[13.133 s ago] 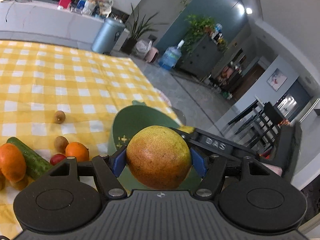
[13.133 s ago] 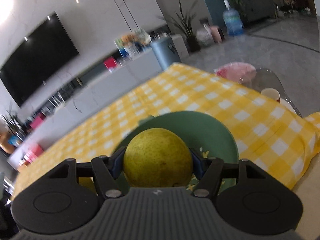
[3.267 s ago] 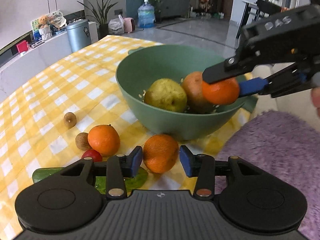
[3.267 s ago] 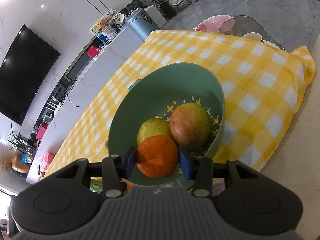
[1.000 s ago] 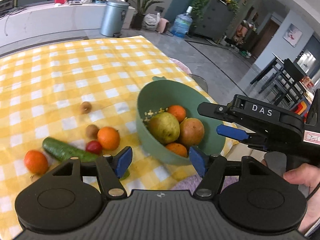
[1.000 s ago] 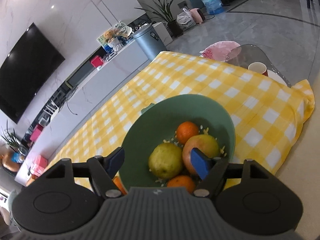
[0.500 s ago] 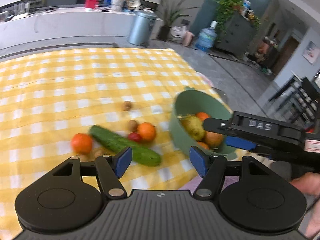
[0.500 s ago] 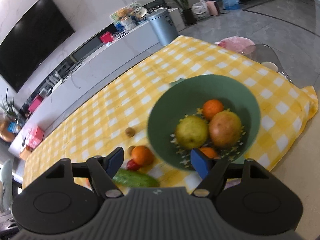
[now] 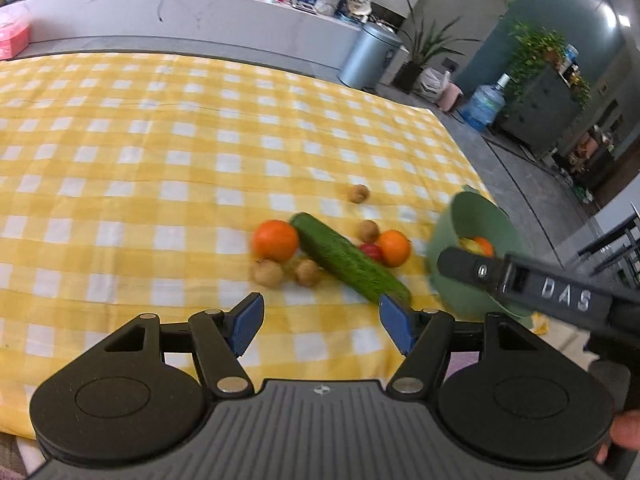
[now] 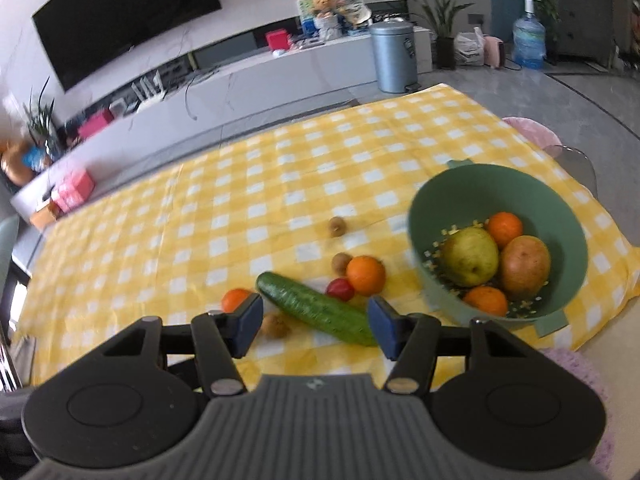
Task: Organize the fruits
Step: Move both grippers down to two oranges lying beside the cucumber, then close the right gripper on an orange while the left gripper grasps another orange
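Observation:
A green bowl (image 10: 560, 204) at the cloth's right end holds a pear (image 10: 470, 256), a reddish fruit (image 10: 524, 266) and two oranges. Left of it, loose on the cloth, lie an orange (image 10: 365, 275), a small red fruit (image 10: 340, 289), a cucumber (image 10: 316, 308), another orange (image 10: 236, 299) and small brown fruits (image 10: 342, 263). My right gripper (image 10: 315, 322) hovers above the cucumber with its jaws closing and nothing held between them. My left gripper (image 9: 320, 320) stands open and empty, near the cucumber (image 9: 348, 262) and an orange (image 9: 275, 240). One of the right gripper's fingers (image 9: 520, 280) crosses the bowl (image 9: 472, 216).
A yellow checked cloth (image 9: 160, 140) covers the table. A purple fluffy mat (image 10: 580, 368) lies past the near right edge. A person's hand (image 9: 624, 432) shows at the lower right. A grey bin (image 10: 394, 56) and a low white cabinet stand beyond the table.
Both views have swung left, from the bowl to the loose fruit and the cucumber. The bowl now sits at the right. The right jaws stand narrower than before.

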`<state>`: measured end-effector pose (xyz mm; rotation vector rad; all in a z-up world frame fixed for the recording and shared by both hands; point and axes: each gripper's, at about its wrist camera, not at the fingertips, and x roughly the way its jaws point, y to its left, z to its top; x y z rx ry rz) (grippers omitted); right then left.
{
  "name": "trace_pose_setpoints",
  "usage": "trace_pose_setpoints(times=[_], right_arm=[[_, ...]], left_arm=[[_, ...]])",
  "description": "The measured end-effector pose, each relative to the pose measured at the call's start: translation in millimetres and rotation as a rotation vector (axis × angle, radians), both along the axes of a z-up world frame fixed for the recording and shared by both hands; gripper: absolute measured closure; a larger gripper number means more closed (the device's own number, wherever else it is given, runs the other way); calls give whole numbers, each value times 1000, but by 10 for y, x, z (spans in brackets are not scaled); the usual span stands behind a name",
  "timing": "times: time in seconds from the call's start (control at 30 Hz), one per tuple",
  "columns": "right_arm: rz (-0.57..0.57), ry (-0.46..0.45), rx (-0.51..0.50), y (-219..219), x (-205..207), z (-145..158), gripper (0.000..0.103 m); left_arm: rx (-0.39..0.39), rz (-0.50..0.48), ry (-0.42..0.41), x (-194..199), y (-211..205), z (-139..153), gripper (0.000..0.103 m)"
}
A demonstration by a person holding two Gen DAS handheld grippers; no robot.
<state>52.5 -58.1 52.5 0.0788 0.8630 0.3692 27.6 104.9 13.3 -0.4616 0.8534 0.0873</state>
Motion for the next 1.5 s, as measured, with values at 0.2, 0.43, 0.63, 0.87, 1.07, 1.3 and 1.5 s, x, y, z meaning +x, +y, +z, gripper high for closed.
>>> trace_pose_setpoints(times=[0.2, 0.43, 0.63, 0.87, 1.07, 1.3, 1.5], right_arm=[[22, 26, -50, 208, -6, -164, 49], [-89, 58, 15, 154, 147, -404, 62], [-227, 69, 98, -24, 396, -551, 65], [-323, 111, 154, -32, 702, -841, 57], [-374, 123, 174, -5, 917, -1016, 57], [-430, 140, 192, -66, 1051, -1144, 57], [-426, 168, 199, -76, 1145, -1233, 57]], left_arm=[[4, 41, 33, 21, 188, -224, 25], [3, 115, 48, 45, 404, -398, 26], [-2, 133, -30, 111, 446, -510, 26], [-44, 124, -68, 196, 462, -622, 26], [-23, 135, -132, 230, 436, -620, 26], [15, 144, -157, 275, 435, -639, 26], [-116, 112, -94, 342, 517, -805, 26]])
